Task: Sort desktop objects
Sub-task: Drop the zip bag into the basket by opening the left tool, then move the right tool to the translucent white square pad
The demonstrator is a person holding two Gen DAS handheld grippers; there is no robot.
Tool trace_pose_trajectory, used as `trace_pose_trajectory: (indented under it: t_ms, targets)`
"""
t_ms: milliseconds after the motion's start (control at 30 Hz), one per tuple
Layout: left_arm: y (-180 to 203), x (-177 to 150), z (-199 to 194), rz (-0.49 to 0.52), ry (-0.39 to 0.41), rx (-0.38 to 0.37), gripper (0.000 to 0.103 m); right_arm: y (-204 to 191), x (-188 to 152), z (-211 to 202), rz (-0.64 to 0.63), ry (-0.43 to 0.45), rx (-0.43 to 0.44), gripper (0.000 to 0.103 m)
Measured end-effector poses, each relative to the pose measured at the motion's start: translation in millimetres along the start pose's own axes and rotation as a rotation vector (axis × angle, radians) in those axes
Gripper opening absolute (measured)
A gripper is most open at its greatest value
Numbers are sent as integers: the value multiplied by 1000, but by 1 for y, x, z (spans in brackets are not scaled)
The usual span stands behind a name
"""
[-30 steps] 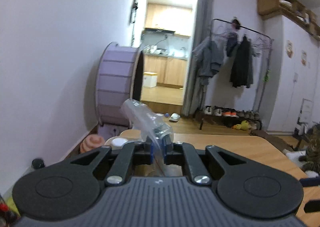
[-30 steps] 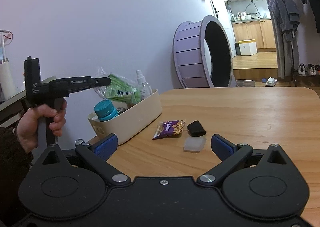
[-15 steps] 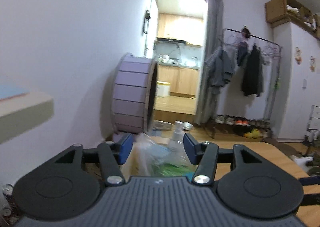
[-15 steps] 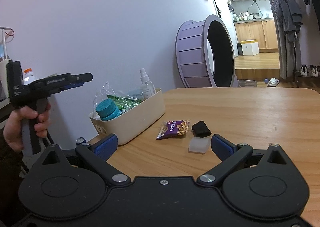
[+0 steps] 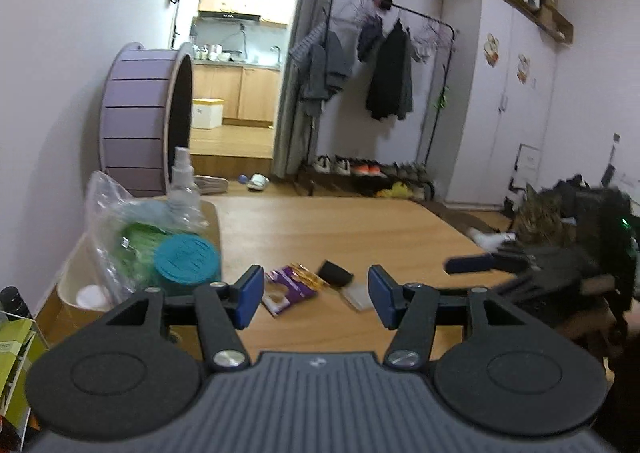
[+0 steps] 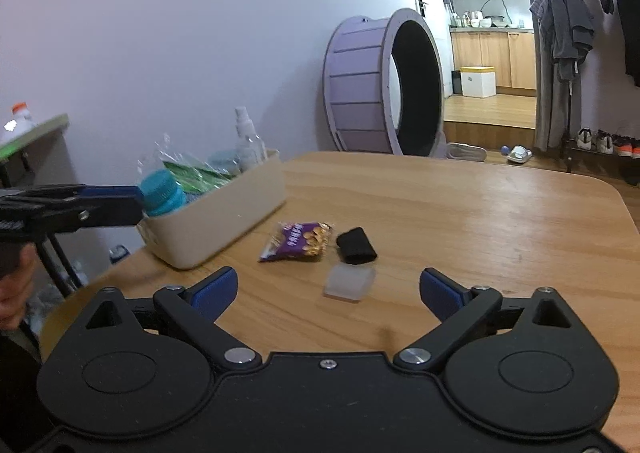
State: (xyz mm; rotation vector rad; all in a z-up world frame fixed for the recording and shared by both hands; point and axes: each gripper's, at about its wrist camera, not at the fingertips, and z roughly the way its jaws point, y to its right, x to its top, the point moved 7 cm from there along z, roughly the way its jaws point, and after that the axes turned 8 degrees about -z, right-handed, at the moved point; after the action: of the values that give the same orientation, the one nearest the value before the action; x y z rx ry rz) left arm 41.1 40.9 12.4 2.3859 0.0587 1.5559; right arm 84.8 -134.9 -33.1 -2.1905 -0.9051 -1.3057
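No print can be read: the lettering on the purple snack packet [image 6: 298,241] is too blurred

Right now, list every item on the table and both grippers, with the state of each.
Left gripper: open, empty.
Right gripper: closing, nothing between its jaws.
Beige bin: upright, packed.
Teal-capped jar: in bin, capped.
Spray bottle: upright in bin.
Snack packet: flat on table.
Black pouch: lying on table.
Translucent block: lying on table.

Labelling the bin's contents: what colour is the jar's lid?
Teal. The jar lid shows best in the left wrist view, face-on inside the bin.
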Motion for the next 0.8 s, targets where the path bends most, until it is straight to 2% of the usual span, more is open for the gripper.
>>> trace_pose_trajectory:
  t_ms: [133, 167, 200, 600, 800]
  targets:
    - [-3, -11, -1, -27, -14, -12, 56, 2, -3, 17, 1, -57, 10, 68]
    - [-4, -12, 0, -30, -20, -14, 56, 1, -5, 22, 4, -75, 22, 57]
    - [-5, -13, 0, -31, -28, -15, 56, 0, -6, 26, -2, -93, 31, 51]
    - [-9, -26, -1, -49, -74, -23, 56, 2, -4, 69, -87, -175, -21, 50]
    - [-9, -25, -1, -50, -76, -23, 56, 4, -6, 79, -104, -176, -26, 46]
